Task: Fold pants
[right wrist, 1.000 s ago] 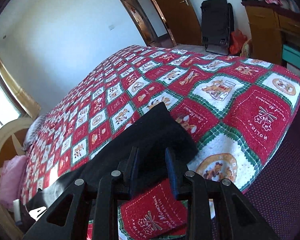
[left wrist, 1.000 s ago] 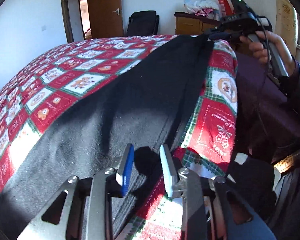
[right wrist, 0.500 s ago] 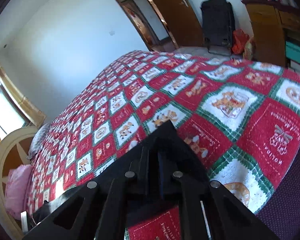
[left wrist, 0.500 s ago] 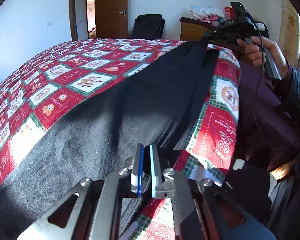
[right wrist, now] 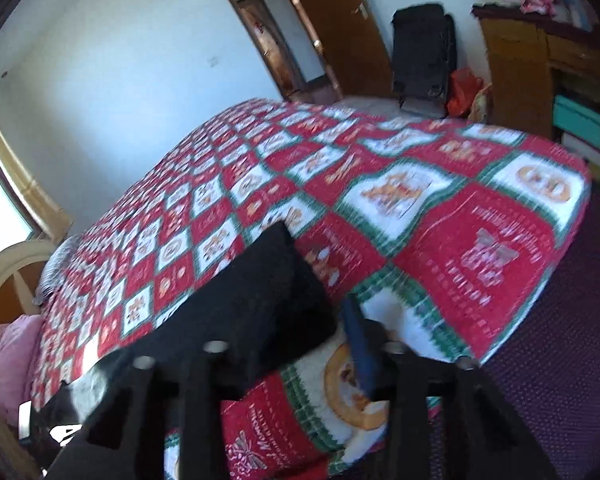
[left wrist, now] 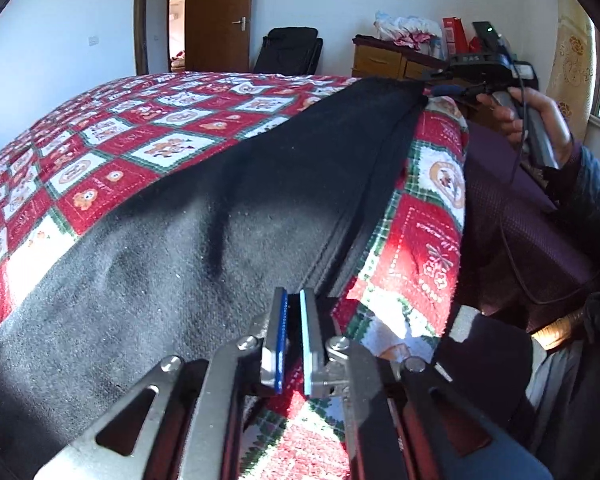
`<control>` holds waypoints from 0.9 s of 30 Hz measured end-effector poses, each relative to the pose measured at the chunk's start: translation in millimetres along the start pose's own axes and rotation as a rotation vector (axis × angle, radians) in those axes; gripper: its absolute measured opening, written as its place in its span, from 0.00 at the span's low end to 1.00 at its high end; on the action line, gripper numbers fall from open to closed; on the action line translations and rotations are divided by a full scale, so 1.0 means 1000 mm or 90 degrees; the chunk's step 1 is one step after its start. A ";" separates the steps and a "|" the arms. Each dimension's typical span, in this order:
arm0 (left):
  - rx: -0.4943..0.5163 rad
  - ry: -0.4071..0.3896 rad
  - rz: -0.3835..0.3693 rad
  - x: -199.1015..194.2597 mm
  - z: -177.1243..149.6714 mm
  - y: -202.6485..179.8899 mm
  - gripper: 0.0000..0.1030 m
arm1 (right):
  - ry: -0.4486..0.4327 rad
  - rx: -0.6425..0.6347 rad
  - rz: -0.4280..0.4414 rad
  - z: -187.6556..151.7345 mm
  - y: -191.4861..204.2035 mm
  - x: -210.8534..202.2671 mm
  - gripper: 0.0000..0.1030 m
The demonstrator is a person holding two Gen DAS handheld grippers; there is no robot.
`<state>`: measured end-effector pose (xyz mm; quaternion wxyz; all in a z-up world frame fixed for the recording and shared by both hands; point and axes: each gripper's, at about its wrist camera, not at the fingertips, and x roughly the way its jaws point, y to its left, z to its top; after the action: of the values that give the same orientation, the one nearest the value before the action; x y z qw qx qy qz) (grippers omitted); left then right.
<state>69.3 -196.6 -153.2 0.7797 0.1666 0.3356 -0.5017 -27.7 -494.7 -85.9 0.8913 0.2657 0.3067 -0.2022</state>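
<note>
Black pants lie stretched along the near edge of a bed with a red, green and white quilt. My left gripper is shut on the pants' near seam edge, its blue pads almost together with dark cloth between them. At the far end, a hand holds my right gripper at the tip of the pants. In the blurred right wrist view the right gripper has its jaws opening. The pants' end lies between them, and the blue right pad stands clear of the cloth.
The quilt drops off at the bed's edge onto a dark purple surface. A pink pillow lies by the headboard. A wooden cabinet, a black chair and a brown door stand along the far wall.
My left gripper went from open to shut on the pants' edge. My right gripper closed on the pants' end half a second ago, and its jaws have since spread apart.
</note>
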 end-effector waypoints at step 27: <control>0.043 -0.004 0.044 0.012 0.017 -0.012 0.05 | 0.122 -0.047 0.117 -0.053 0.082 0.047 0.00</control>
<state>67.9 -220.5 -148.6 0.7914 0.2030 0.3102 -0.4860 26.2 -408.2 -123.5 0.8819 0.2780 0.3717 -0.0823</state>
